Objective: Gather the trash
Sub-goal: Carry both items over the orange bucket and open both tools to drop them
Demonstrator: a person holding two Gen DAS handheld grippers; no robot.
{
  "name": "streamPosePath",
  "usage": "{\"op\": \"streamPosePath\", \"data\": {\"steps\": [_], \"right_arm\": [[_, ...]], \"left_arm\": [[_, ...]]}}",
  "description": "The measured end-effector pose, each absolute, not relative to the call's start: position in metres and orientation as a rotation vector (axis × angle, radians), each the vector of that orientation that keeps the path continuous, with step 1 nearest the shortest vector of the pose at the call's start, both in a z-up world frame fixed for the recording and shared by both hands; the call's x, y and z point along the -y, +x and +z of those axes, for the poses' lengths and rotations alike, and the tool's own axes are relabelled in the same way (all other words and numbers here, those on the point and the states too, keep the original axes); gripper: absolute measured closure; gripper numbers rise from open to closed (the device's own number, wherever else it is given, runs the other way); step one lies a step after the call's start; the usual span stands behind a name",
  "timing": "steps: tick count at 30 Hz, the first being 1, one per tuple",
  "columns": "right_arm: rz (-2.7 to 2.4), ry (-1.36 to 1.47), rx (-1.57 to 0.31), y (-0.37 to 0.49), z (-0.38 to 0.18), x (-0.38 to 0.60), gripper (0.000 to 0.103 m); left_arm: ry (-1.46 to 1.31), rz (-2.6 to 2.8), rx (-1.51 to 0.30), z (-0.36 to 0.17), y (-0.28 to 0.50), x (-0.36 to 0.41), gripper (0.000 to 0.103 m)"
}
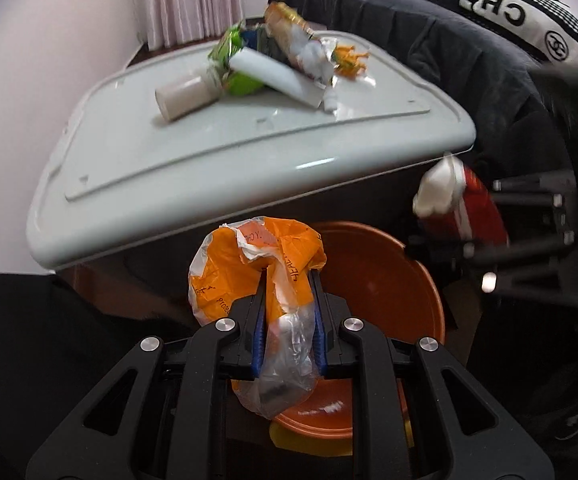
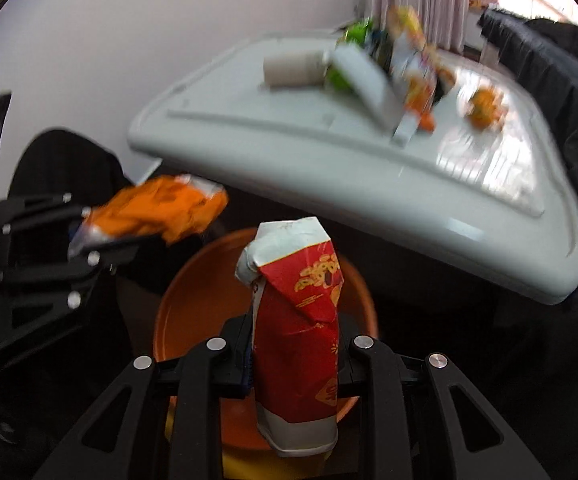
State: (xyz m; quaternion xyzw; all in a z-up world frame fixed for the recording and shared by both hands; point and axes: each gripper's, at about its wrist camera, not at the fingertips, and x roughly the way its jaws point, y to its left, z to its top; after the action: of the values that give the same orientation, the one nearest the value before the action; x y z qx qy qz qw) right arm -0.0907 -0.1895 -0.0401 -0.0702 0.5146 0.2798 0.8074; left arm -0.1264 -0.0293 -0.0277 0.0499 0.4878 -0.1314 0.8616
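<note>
We hold two pieces of trash over the orange bin point(image 1: 389, 280), which stands on the floor below the edge of the white table point(image 1: 249, 152). Our left gripper point(image 1: 289, 300) is closed tightly on a crumpled orange and clear plastic wrapper point(image 1: 257, 264); the blue pads point(image 1: 259, 332) press it from both sides, and its clear end hangs down in front of the bin's opening. Our right gripper point(image 2: 295, 344) is closed on a red and white carton point(image 2: 301, 320), which stands upright between the jaws with its torn white top pointing up. In the right wrist view the carton is directly above the bin, so we judge that both pieces are ready to be dropped.

Inside the bin we see only its orange bottom and some small pale marks; we cannot tell if other trash already lies there.

The work is not finished. On the table a heap stays behind: a beige paper cup point(image 1: 187, 96) lying on its side, a green wrapper point(image 1: 233, 60) just beside it, a flat white box point(image 1: 273, 76) leaning across the heap, and an orange and white snack bag point(image 1: 309, 48) at the back. A dark jacket point(image 1: 429, 52) lies along the far side of the table. We think one release now and several more trips are still needed.
</note>
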Motion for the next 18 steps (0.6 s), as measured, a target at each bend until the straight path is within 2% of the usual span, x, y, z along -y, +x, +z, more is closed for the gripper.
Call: {"op": "streamPosePath", "data": {"steps": [5,16,18], "right_arm": [[0.583,-0.151,-1.138,-0.094,-0.053,0.186,0.078],[0.609,-0.164,-1.207,-0.085,-0.068,0.173,0.077],[0.610,-0.158,-1.214,-0.083,-0.069,0.174,0.074]], "left_arm": [[0.042,-0.269,-1.106,-0.044,-0.117,0.019,0.086],[0.072,-0.259,-1.151,-0.053,-0.116,0.024,0.085],[0.075,-0.258,-1.163,-0.055,-0.114,0.025,0.085]]}}
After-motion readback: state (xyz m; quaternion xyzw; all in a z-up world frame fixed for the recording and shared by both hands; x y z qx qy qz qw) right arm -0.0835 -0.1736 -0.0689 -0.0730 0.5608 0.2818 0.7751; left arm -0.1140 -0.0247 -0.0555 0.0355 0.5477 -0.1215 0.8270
